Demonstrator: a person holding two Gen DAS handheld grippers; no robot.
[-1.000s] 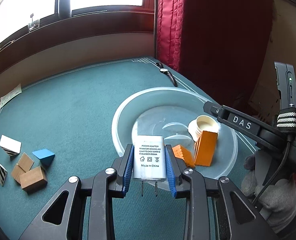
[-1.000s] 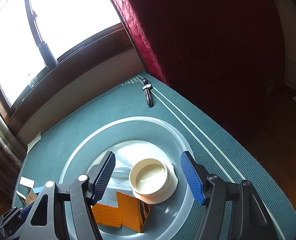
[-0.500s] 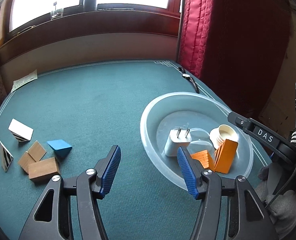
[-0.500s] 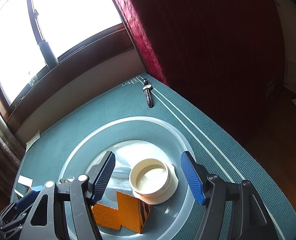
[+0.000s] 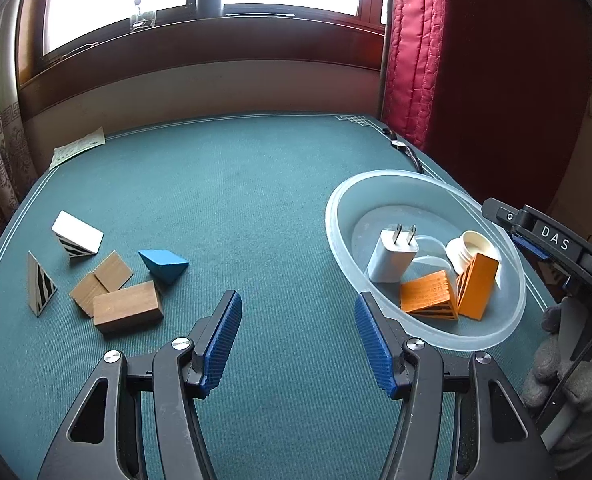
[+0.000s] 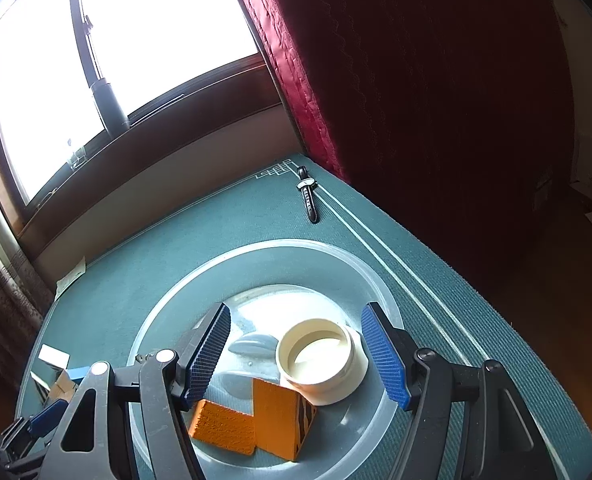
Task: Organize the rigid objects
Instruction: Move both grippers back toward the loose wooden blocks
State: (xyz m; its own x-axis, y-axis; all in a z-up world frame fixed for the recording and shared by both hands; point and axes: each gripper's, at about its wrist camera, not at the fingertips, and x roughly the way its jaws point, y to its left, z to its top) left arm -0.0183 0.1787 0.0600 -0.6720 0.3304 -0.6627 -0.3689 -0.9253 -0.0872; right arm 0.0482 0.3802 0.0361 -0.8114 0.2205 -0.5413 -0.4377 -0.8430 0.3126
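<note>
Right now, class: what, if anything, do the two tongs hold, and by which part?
Nothing. The left tongs stand open over bare mat; the right tongs stand open above the bowl.

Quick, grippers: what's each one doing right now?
Left gripper: open, holding nothing, over bare table.
Right gripper: open, empty, jaws either side of the cream jar.

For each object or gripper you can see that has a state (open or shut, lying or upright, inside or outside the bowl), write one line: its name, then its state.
left gripper: open, empty.
right gripper: open, over the bowl.
clear bowl: upright on the table.
white charger: in the bowl, prongs up.
cream jar: in the bowl, upright, no lid.
orange blocks: in the bowl.
blue wedge: outside the bowl.
brown blocks: outside the bowl.
wristwatch: lying flat, strap undone.
</note>
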